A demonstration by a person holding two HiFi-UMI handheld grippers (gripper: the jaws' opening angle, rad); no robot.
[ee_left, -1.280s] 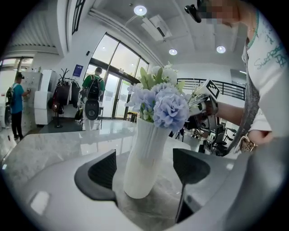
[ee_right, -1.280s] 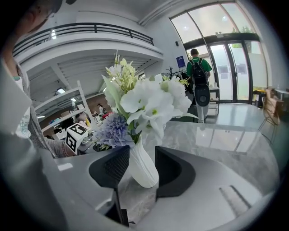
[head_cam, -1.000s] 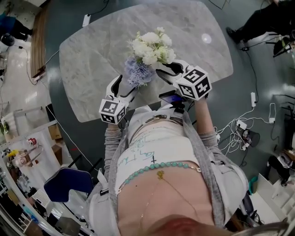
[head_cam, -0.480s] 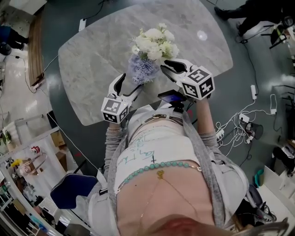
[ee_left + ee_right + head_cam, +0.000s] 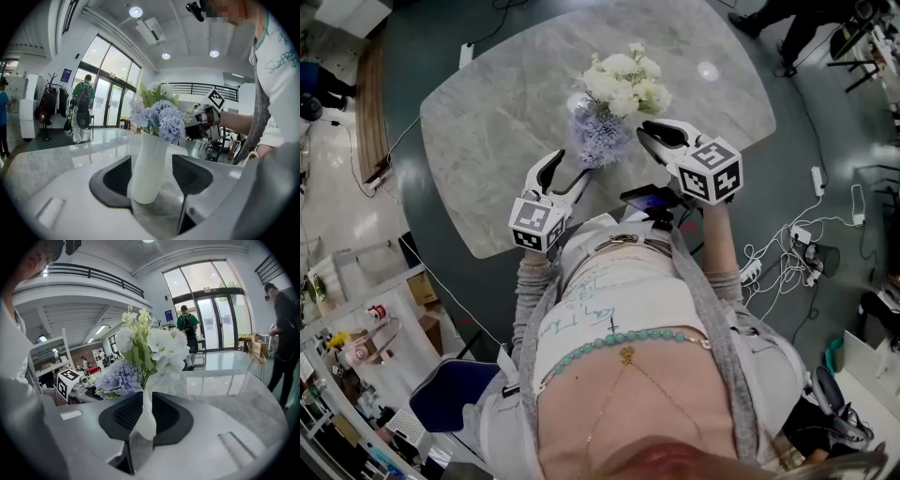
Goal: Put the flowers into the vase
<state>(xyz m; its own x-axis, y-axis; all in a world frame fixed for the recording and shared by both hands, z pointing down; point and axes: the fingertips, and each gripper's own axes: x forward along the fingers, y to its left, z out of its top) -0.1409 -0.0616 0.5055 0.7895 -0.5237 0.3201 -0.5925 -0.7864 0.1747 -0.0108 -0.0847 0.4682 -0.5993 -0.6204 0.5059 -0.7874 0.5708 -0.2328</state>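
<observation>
Bright, even indoor light, faint shadows | glare spot on marble table (image 5: 506,122) | daylight through glass doors (image 5: 215,315) plus ceiling spots (image 5: 136,11) | strong fisheye bending, black vignette in both gripper views | nearest foreground soft

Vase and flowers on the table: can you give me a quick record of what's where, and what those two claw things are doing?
Vase: white, upright on the marble table
Flowers: white and pale blue bunch, standing in the vase
Left gripper: jaws wide apart, vase between them
Right gripper: up beside the blooms, jaws a narrow slit apart, holding nothing
</observation>
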